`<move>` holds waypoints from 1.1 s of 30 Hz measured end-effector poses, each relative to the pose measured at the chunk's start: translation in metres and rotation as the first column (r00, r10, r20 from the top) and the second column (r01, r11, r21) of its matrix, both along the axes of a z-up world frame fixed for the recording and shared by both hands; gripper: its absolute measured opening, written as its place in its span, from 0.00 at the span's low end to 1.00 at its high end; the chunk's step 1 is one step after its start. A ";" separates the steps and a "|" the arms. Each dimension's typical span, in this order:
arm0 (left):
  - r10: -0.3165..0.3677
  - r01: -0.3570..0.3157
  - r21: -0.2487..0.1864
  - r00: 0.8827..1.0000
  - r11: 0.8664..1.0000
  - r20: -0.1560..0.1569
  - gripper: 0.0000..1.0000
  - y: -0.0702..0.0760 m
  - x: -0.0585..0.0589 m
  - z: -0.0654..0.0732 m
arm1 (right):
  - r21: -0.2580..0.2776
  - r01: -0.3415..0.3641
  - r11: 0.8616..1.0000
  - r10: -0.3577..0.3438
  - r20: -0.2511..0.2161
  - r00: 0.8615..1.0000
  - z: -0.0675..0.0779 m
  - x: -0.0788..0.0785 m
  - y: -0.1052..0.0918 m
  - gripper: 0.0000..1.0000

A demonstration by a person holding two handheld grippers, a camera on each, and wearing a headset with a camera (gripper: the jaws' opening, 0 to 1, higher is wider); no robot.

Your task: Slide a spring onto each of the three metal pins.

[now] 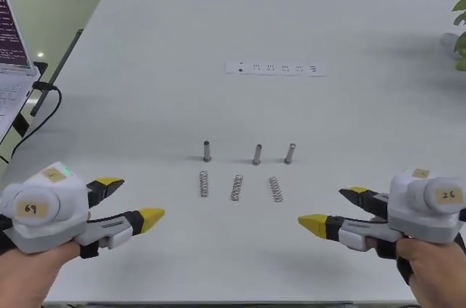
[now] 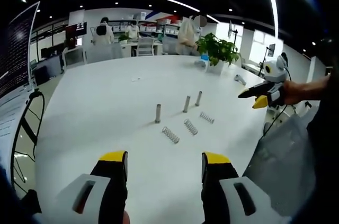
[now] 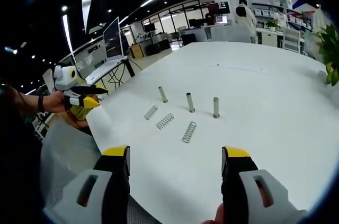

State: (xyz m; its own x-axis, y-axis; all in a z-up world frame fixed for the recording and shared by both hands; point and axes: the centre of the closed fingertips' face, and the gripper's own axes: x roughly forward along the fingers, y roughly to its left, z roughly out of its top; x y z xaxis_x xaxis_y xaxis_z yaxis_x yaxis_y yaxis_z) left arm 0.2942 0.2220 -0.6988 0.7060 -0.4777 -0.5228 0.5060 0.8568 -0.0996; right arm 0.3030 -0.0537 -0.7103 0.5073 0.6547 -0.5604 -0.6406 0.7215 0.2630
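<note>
Both grippers are held low at the bottom corners of the head view, left gripper [image 1: 131, 199] and right gripper [image 1: 333, 206], jaws spread wide, nothing gripped. Three springs [image 1: 237, 187] are seen lying at frame centre on the desk [image 1: 218, 31], between and above the jaws, long axes running up-frame. Three upright pins [image 1: 257, 154] are set just above them, all bare. Leftmost spring [image 1: 204, 183] is judged nearer the left gripper, rightmost spring [image 1: 275, 188] nearer the right.

I am watching a power strip [image 1: 272, 68] lying flat on the white table [image 1: 145, 68]. A laptop [image 1: 9, 31] is sitting open at its left edge, and a plant [image 1: 459, 2] is poking in at the right.
</note>
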 end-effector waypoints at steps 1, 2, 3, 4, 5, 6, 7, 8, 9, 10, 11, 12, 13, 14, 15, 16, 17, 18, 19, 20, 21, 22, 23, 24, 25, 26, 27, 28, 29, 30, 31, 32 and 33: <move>0.000 0.001 0.003 1.000 1.000 -0.002 0.51 0.000 0.001 -0.001 | 0.001 0.000 1.000 0.000 -0.001 1.000 0.000 0.000 0.000 0.69; -0.002 0.002 0.004 1.000 1.000 -0.004 0.51 -0.001 0.001 -0.002 | 0.002 0.001 1.000 -0.001 -0.003 1.000 -0.001 -0.001 0.001 0.69; -0.001 0.001 0.002 1.000 1.000 -0.002 0.50 -0.002 0.001 -0.002 | 0.002 0.001 1.000 -0.001 -0.004 1.000 -0.001 -0.001 0.001 0.69; 0.001 -0.001 -0.001 1.000 1.000 0.001 0.50 -0.002 0.002 -0.002 | 0.003 0.000 1.000 0.000 -0.006 1.000 -0.001 -0.002 0.002 0.69; 0.001 -0.001 -0.002 1.000 1.000 -0.002 0.50 -0.003 0.003 -0.004 | 0.004 0.000 1.000 0.000 -0.006 1.000 -0.001 -0.002 0.003 0.69; -0.001 0.001 -0.006 1.000 1.000 -0.009 0.50 -0.004 0.003 -0.006 | 0.004 0.001 1.000 -0.001 -0.006 1.000 -0.001 -0.003 0.003 0.69; -0.002 0.002 -0.006 1.000 1.000 -0.012 0.50 -0.004 0.003 -0.007 | 0.007 0.003 1.000 -0.003 -0.006 1.000 0.000 -0.003 0.004 0.69; -0.005 0.005 -0.004 1.000 1.000 -0.015 0.50 -0.005 0.003 -0.009 | 0.013 0.007 1.000 -0.007 -0.007 1.000 0.000 -0.004 0.005 0.69; -0.007 0.007 -0.004 1.000 1.000 -0.018 0.50 -0.007 0.003 -0.010 | 0.014 0.008 1.000 -0.008 -0.007 1.000 0.000 -0.004 0.006 0.69; -0.009 0.009 -0.005 1.000 1.000 -0.020 0.50 -0.008 0.003 -0.011 | 0.014 0.008 1.000 -0.008 -0.008 1.000 0.000 -0.004 0.007 0.69; -0.009 0.009 -0.005 1.000 1.000 -0.022 0.50 -0.008 0.004 -0.011 | 0.015 0.009 1.000 -0.008 -0.009 1.000 0.000 -0.004 0.007 0.69; -0.009 0.009 -0.004 1.000 1.000 -0.023 0.50 -0.009 0.005 -0.012 | 0.015 0.008 1.000 -0.008 -0.010 1.000 -0.001 -0.004 0.007 0.69; -0.009 0.009 -0.007 1.000 1.000 -0.025 0.50 -0.010 0.005 -0.013 | 0.013 0.008 1.000 -0.008 -0.011 1.000 -0.001 -0.004 0.007 0.69; -0.009 0.009 -0.009 1.000 1.000 -0.027 0.50 -0.011 0.006 -0.014 | 0.012 0.008 1.000 -0.008 -0.011 1.000 -0.002 -0.004 0.007 0.69; -0.011 0.011 -0.009 1.000 1.000 -0.028 0.50 -0.011 0.007 -0.015 | 0.011 0.008 1.000 -0.007 -0.012 1.000 -0.002 -0.004 0.007 0.69; -0.012 0.012 -0.009 0.999 1.000 -0.029 0.49 -0.012 0.008 -0.015 | 0.011 0.007 1.000 -0.007 -0.013 1.000 -0.002 -0.004 0.008 0.69; -0.015 0.015 -0.010 0.999 1.000 -0.031 0.49 -0.013 0.009 -0.016 | 0.011 0.007 1.000 -0.007 -0.015 1.000 -0.003 -0.004 0.008 0.69; -0.015 0.015 -0.010 0.999 1.000 -0.032 0.49 -0.014 0.011 -0.016 | 0.011 0.007 1.000 -0.007 -0.015 1.000 -0.003 -0.003 0.007 0.69; -0.013 0.012 -0.009 0.999 1.000 -0.035 0.49 -0.014 0.012 -0.017 | 0.011 0.007 1.000 -0.007 -0.015 1.000 -0.003 -0.003 0.007 0.69; -0.012 0.011 -0.012 0.999 1.000 -0.036 0.49 -0.014 0.013 -0.017 | 0.010 0.008 1.000 -0.008 -0.016 1.000 -0.004 -0.003 0.007 0.69; -0.013 0.012 -0.015 0.999 1.000 -0.038 0.49 -0.015 0.015 -0.018 | 0.011 0.010 1.000 -0.010 -0.017 1.000 -0.004 -0.003 0.007 0.69; -0.013 0.012 -0.014 0.999 1.000 -0.038 0.49 -0.017 0.016 -0.018 | 0.014 0.011 1.000 -0.011 -0.019 1.000 -0.004 -0.003 0.008 0.69; -0.015 0.014 -0.012 0.999 1.000 -0.038 0.48 -0.017 0.017 -0.019 | 0.016 0.010 1.000 -0.010 -0.020 1.000 -0.004 -0.003 0.008 0.69; -0.016 0.016 -0.015 0.999 1.000 -0.037 0.48 -0.018 0.018 -0.019 | 0.014 0.007 1.000 -0.007 -0.021 1.000 -0.005 -0.003 0.009 0.69; -0.016 0.015 -0.017 0.999 1.000 -0.036 0.48 -0.018 0.019 -0.019 | 0.009 0.003 1.000 -0.002 -0.022 1.000 -0.006 -0.003 0.009 0.69; -0.017 0.017 -0.016 0.999 1.000 -0.036 0.48 -0.018 0.020 -0.019 | 0.004 -0.003 1.000 0.003 -0.022 1.000 -0.007 -0.004 0.010 0.69; -0.019 0.018 -0.016 0.999 1.000 -0.036 0.48 -0.018 0.021 -0.020 | 0.000 -0.006 1.000 0.006 -0.020 1.000 -0.007 -0.004 0.010 0.70; -0.020 0.020 -0.016 0.999 1.000 -0.038 0.48 -0.019 0.022 -0.021 | -0.002 -0.008 1.000 0.007 -0.020 1.000 -0.006 -0.004 0.010 0.70; -0.022 0.022 -0.014 0.999 1.000 -0.039 0.48 -0.019 0.023 -0.021 | -0.001 -0.007 1.000 0.007 -0.020 1.000 -0.006 -0.004 0.010 0.70; -0.025 0.025 -0.014 0.999 1.000 -0.041 0.47 -0.020 0.023 -0.022 | 0.002 -0.006 1.000 0.006 -0.021 1.000 -0.006 -0.004 0.011 0.70; -0.028 0.027 -0.013 0.999 1.000 -0.043 0.47 -0.021 0.024 -0.023 | 0.002 -0.007 1.000 0.007 -0.021 1.000 -0.006 -0.004 0.011 0.70; -0.028 0.028 -0.011 0.999 1.000 -0.043 0.47 -0.021 0.025 -0.024 | 0.000 -0.009 1.000 0.009 -0.019 1.000 -0.006 -0.004 0.011 0.70; -0.028 0.028 -0.011 0.999 1.000 -0.043 0.46 -0.022 0.026 -0.025 | -0.002 -0.010 1.000 0.010 -0.018 1.000 -0.006 -0.004 0.011 0.70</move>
